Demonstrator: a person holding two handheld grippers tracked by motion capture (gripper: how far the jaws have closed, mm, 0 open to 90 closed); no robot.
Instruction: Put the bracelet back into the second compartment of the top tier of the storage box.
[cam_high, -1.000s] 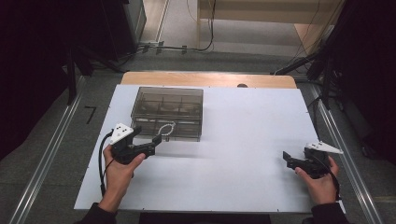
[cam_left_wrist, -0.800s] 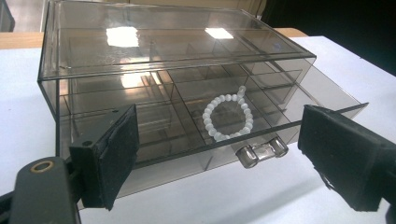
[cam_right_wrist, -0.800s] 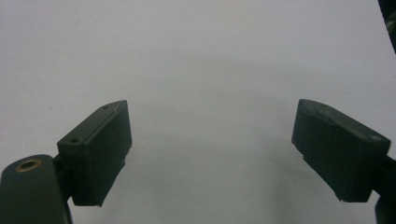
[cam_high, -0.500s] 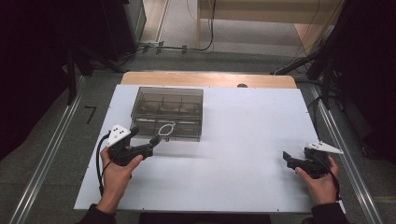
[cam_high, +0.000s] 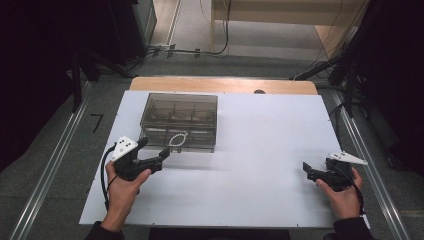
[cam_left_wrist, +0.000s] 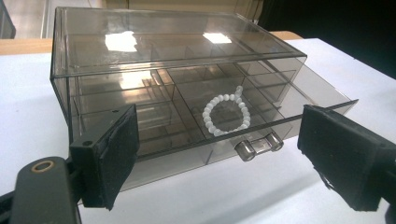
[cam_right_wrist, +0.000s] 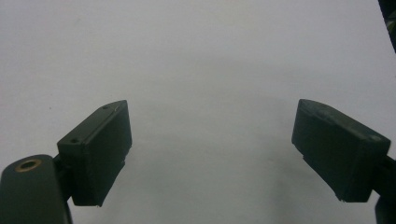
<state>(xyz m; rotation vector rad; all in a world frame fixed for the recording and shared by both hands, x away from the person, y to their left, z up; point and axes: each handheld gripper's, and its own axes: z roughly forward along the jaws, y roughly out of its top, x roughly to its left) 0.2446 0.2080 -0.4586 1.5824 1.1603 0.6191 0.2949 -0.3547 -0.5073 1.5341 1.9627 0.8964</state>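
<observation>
A smoky clear plastic box (cam_high: 180, 107) (cam_left_wrist: 163, 42) stands on the white table (cam_high: 260, 150). Its lower drawer (cam_left_wrist: 280, 109) is pulled partly out, with a clear knob (cam_left_wrist: 257, 145) on the front. A white bead bracelet (cam_high: 176, 139) (cam_left_wrist: 226, 115) lies in a front compartment of the drawer. My left gripper (cam_high: 154, 148) (cam_left_wrist: 219, 149) is open just in front of the drawer, apart from it, its jaws on either side of the knob's line. My right gripper (cam_high: 307, 171) (cam_right_wrist: 210, 140) is open and empty low over bare table at the near right.
The table's wooden far edge (cam_high: 225, 85) lies behind the box. Metal floor rails (cam_high: 55, 160) run along both sides of the table. Cables (cam_high: 200, 50) lie on the floor beyond it.
My left gripper has drawn slightly back and left from the box front. The right gripper, box and bracelet have stayed put.
</observation>
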